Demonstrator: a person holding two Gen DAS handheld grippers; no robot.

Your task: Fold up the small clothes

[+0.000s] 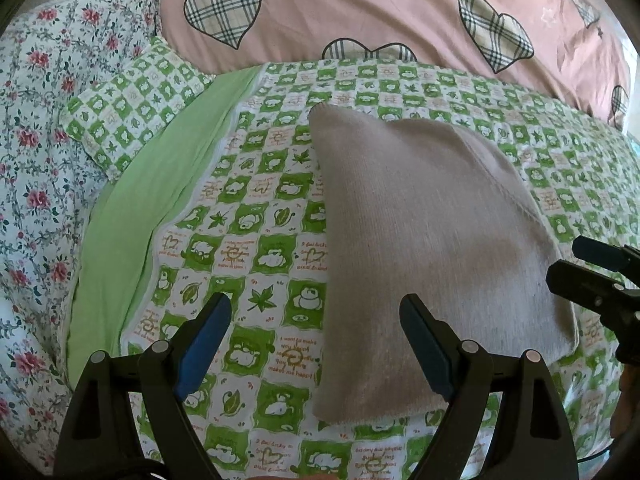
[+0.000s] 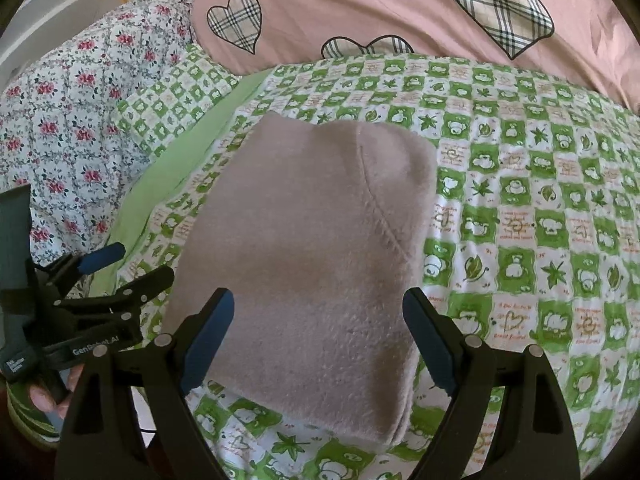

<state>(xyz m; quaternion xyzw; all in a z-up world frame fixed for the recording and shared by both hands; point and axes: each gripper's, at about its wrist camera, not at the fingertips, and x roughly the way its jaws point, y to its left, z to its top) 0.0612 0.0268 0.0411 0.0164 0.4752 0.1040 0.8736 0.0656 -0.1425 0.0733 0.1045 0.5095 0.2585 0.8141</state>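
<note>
A folded beige-grey knit garment point(image 1: 432, 248) lies flat on the green-and-white checked bed sheet point(image 1: 256, 248); it also shows in the right wrist view point(image 2: 312, 264). My left gripper point(image 1: 316, 344) is open and empty, above the sheet at the garment's near left edge. My right gripper point(image 2: 320, 340) is open and empty, straddling the garment's near end from above. The right gripper shows at the right edge of the left wrist view point(image 1: 596, 276), and the left gripper at the left of the right wrist view point(image 2: 116, 272).
A pink duvet with plaid hearts point(image 1: 360, 16) is bunched along the far side. A floral quilt point(image 1: 36, 168) lies at the left, beside a plain green strip of sheet point(image 1: 160, 200) and a checked pillow point(image 1: 132, 108).
</note>
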